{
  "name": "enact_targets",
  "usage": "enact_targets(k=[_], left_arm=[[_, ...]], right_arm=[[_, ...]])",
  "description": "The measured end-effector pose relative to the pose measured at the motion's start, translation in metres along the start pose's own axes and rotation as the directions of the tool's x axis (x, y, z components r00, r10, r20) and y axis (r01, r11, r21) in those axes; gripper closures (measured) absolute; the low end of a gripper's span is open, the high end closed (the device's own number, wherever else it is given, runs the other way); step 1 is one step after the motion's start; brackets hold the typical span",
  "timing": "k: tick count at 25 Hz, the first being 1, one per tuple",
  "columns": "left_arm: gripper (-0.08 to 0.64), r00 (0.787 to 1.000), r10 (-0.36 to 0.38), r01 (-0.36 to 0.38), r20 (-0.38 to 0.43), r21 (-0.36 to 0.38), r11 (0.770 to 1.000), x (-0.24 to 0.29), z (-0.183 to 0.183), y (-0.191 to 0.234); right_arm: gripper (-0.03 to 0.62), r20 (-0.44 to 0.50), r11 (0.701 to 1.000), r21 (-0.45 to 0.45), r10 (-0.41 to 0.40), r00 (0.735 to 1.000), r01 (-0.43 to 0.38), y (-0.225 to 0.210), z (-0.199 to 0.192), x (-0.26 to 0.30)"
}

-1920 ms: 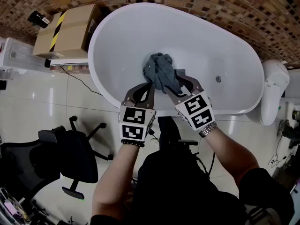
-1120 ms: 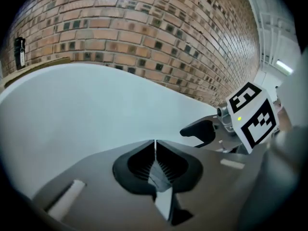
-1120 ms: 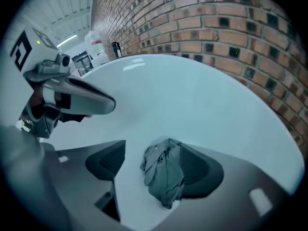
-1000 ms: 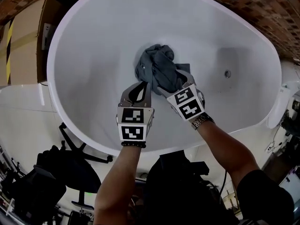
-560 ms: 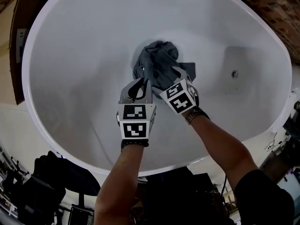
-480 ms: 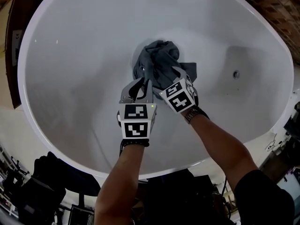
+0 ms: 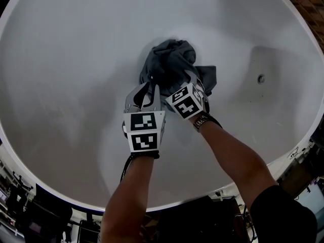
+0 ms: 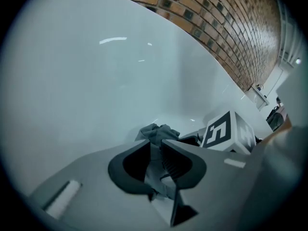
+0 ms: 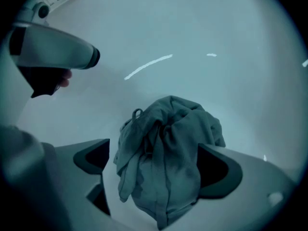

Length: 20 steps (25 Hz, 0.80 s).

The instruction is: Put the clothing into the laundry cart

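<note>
A crumpled grey garment (image 7: 169,59) lies bunched low inside the white bathtub (image 7: 61,85). My left gripper (image 7: 147,86) is at the bundle's near left edge, and in the left gripper view (image 8: 156,153) its jaws stand close together with a fold of the garment (image 8: 155,131) pinched between them. My right gripper (image 7: 180,82) is at the bundle's near right side. Its jaws have just been opening and now stand wide (image 9: 156,165). The garment (image 9: 168,148) sits between them, apart from the left pad and against the right one.
The tub's smooth white walls curve up on all sides. A round metal fitting (image 7: 261,78) sits in the wall at the right. Brick wall (image 8: 226,28) rises behind the tub. Dark furniture and floor clutter show past the tub's near rim (image 7: 30,221).
Both grippers have gone down from the tub's rim deep into the tub with the garment. The right gripper's jaws now stand wider around the bundle.
</note>
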<state>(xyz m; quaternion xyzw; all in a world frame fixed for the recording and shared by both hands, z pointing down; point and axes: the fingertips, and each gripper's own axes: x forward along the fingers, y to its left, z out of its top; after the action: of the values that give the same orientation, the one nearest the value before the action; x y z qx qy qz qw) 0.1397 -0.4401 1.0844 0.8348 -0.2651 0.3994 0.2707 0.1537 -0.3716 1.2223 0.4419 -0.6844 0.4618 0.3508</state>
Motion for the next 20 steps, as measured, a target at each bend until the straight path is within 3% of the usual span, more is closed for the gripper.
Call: enact_targets(k=[9, 15, 20], left_arm=[[0.489, 1.0, -0.005, 0.005, -0.02, 0.016, 1.0, 0.038, -0.013, 0.011], [0.488, 0.998, -0.013, 0.016, -0.061, 0.036, 0.999, 0.056, -0.005, 0.016], [0.488, 0.998, -0.013, 0.016, -0.067, 0.046, 0.999, 0.061, -0.035, 0.01]], right_arm=[[0.005, -0.064, 1.0, 0.021, -0.009, 0.998, 0.01, -0.013, -0.027, 0.058], [0.005, -0.092, 0.998, 0.053, -0.011, 0.996, 0.016, -0.03, -0.013, 0.071], [0.023, -0.111, 0.996, 0.083, -0.011, 0.994, 0.021, -0.033, -0.039, 0.094]])
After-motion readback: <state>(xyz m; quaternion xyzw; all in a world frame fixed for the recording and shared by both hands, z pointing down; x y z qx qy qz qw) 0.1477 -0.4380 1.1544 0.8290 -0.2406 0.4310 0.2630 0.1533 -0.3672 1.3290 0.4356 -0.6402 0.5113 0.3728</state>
